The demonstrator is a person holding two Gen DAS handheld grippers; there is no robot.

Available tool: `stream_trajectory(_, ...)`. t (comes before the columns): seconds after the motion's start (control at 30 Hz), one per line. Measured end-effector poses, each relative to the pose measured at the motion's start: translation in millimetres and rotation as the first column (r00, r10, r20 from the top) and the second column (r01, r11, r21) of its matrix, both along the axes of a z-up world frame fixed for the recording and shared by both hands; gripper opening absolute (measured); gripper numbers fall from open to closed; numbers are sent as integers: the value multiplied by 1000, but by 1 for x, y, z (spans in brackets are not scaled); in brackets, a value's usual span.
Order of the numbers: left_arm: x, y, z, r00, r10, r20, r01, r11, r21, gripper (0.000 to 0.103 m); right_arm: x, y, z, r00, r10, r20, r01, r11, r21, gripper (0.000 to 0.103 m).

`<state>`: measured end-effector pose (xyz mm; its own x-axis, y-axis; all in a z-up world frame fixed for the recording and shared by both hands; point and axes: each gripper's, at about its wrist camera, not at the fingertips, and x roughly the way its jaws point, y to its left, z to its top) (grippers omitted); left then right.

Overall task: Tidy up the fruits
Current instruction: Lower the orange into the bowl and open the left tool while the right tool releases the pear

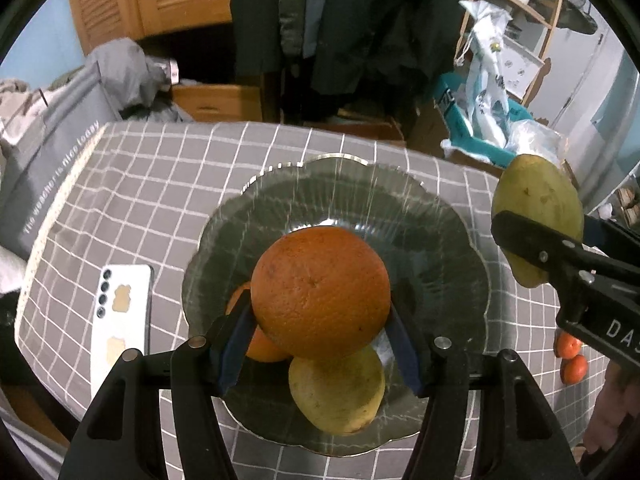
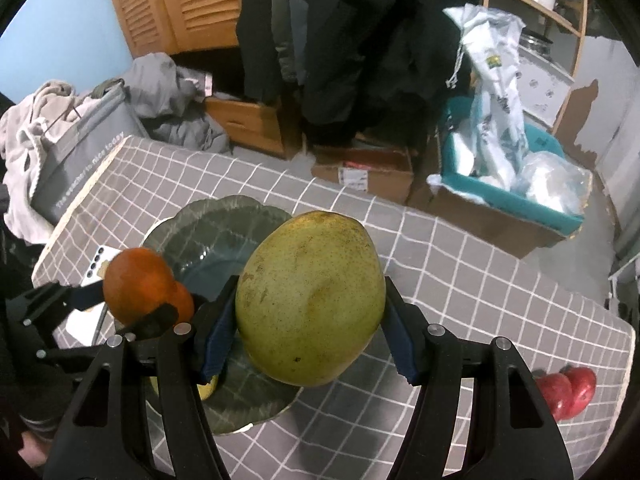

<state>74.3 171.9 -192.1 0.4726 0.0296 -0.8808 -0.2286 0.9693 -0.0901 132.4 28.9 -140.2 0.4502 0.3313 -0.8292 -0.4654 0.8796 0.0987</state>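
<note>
A: Nearest the lens, the orange (image 1: 320,292) sits clamped between the left gripper (image 1: 320,344) jaws, above the glass plate (image 1: 440,248).

B: And the right gripper (image 2: 310,332)?

A: Its jaws are clamped on a green pear (image 2: 310,300), hanging over the plate's right edge.

B: How far along?

A: I'd say midway. A second pear (image 1: 338,392) and another orange (image 1: 260,344) already lie on the plate; two tangerines (image 1: 572,356) and the red apples (image 2: 568,392) wait on the tabletop (image 1: 160,184).

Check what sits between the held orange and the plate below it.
In the left wrist view, a yellow-green pear and another orange lie on the plate beneath the held orange.
</note>
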Motion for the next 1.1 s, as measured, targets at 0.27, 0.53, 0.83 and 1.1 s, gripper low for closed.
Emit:
stream_trajectory(0.27,4,1,-18,998,3,-57,-5,1000,-29,65,3,4,-14,999,3,-34,-3,1000,-7,66)
stream_trajectory(0.53,5,1,-24,998,-3,-64,1,1000,-29,69,4,5,-18,999,1,-42,-1,1000,-5,66)
stream_trajectory(0.83,3,4,-20,998,18,-66,-18,1000,2,80,6,8,-22,999,0,-53,0,1000,-1,66)
stream_trajectory(1.1,-10,23,-15,995,80,-66,-80,997,5,80,4,19,-32,997,27,-79,-27,1000,-5,66)
